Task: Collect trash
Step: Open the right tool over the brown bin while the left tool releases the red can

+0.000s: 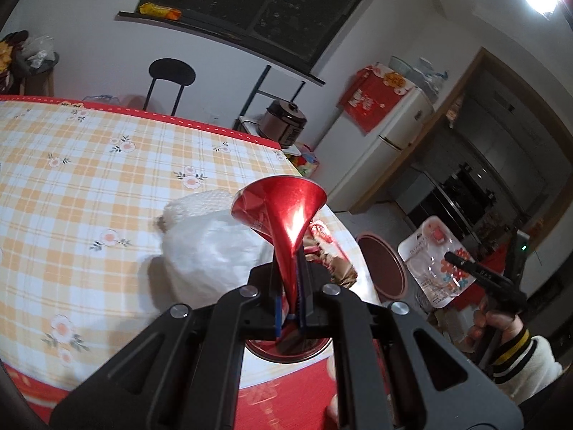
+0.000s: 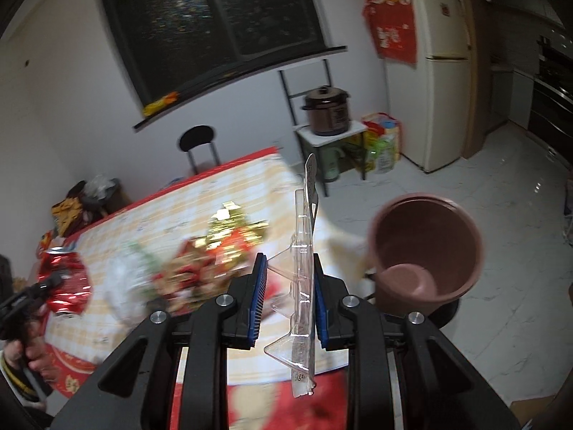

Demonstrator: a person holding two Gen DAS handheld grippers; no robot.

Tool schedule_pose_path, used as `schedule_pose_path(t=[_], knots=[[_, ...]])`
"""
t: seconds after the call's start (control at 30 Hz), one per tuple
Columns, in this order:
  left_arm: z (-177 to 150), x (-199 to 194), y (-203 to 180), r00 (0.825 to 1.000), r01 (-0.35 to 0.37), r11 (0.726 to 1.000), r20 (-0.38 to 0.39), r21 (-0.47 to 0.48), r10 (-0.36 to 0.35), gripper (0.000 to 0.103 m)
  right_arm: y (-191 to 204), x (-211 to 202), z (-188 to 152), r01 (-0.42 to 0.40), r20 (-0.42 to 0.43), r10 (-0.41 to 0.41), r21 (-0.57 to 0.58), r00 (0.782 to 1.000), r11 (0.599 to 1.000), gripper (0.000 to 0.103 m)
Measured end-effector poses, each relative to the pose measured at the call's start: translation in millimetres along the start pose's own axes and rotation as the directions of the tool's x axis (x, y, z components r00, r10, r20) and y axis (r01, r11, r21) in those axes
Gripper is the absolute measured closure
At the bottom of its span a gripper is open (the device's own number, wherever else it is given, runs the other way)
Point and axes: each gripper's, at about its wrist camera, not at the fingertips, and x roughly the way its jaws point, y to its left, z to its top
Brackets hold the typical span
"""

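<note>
My left gripper (image 1: 290, 279) is shut on a crushed red can (image 1: 283, 200), pinched flat at its middle and held above the checked tablecloth (image 1: 89, 165). In the right wrist view the same can (image 2: 64, 276) shows at the far left. My right gripper (image 2: 288, 261) is shut on a clear plastic blister pack (image 2: 304, 251) that stands on edge between the pads. A brown bin (image 2: 426, 247) sits on the floor just right of that pack, past the table corner. From the left wrist, the pack (image 1: 429, 261) hangs beside the bin (image 1: 383, 265).
Crumpled white paper (image 1: 207, 247) and red and gold wrappers (image 2: 222, 247) lie on the table. A black chair (image 1: 172, 71) stands behind the table. A rice cooker (image 2: 327, 111) on a stand, bags (image 2: 383, 143) and a fridge (image 2: 440, 71) stand against the far wall.
</note>
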Motion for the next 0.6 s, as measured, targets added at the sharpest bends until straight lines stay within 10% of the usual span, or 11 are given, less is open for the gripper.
schedule_pose_path(t=[0.33, 0.6], knots=[[-9.0, 53.6, -101.7, 0.994, -0.106, 0.994, 0.016, -0.013, 0.106, 0.093, -150.0, 94.9, 24.0, 0.051, -0.113, -0.043, 0.07, 0.993, 0.996, 0.079], [-25.6, 84.0, -153.6, 0.989, -0.148, 0.989, -0.011, -0.029, 0.148, 0.093, -197.9, 148.0, 5.9, 0.059, -0.243, -0.035, 0.092, 0.969, 0.994, 0.079]])
